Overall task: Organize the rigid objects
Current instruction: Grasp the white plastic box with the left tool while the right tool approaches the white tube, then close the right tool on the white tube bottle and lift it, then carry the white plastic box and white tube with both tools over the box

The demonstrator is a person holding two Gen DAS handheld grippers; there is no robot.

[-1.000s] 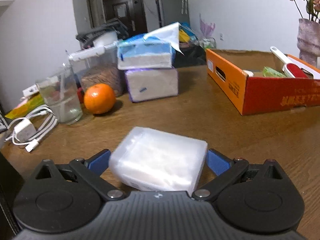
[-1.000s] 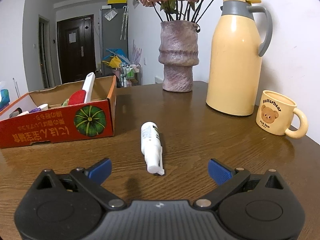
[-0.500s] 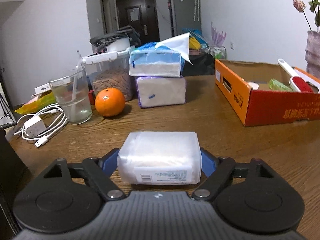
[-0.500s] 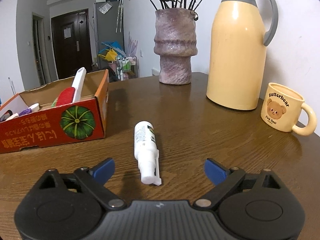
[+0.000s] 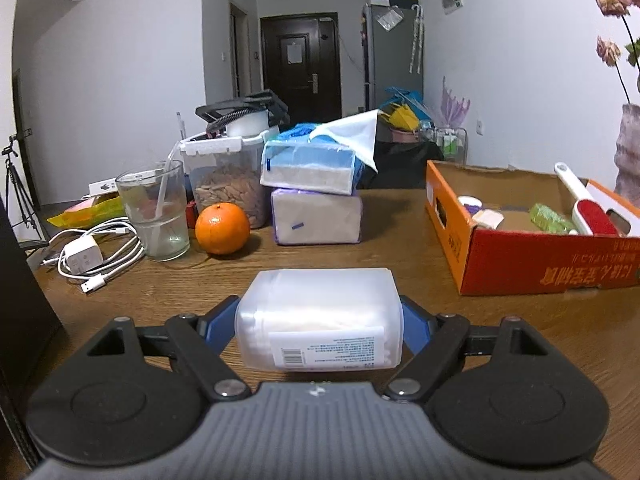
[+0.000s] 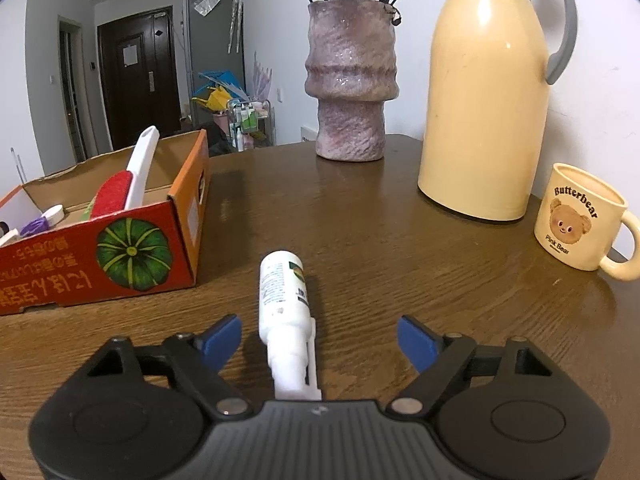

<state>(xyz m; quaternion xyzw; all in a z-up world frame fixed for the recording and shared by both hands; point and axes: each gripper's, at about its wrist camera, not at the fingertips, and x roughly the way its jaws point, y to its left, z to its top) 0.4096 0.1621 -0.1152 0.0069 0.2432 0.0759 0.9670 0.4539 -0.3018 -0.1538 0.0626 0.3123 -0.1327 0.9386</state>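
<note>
My left jaws [image 5: 320, 320]: clamped on a clear plastic box [image 5: 320, 316]; both blue pads press its short sides, its barcode label faces me.
Box: held above the desk [image 5: 400, 256], in the near middle of my left view.
My right jaws [image 6: 319, 338]: closing, pads not touching anything; a white bottle [image 6: 284, 304] lies between them.
Bottle: flat on the desk, cap end nearest me, body pointing away; clear gaps to both pads.
Carton [image 6: 120, 256]: orange-red, open-topped, left of the bottle and far right of the box; a pumpkin is printed on its near wall.
In the carton: a white-handled lint brush [image 6: 128, 180] with a red face leaning on the wall, and several small items I cannot tell apart.
Far left of the box: an orange [image 5: 222, 229], a glass [image 5: 156, 216] with a straw, a white charger [image 5: 82, 254] with coiled cable.
Behind the orange: a lidded tub [image 5: 226, 184], two stacked tissue packs [image 5: 316, 196].
Far right of the bottle: a vase [image 6: 352, 80], a cream jug [image 6: 488, 96], a bear mug [image 6: 580, 220].
</note>
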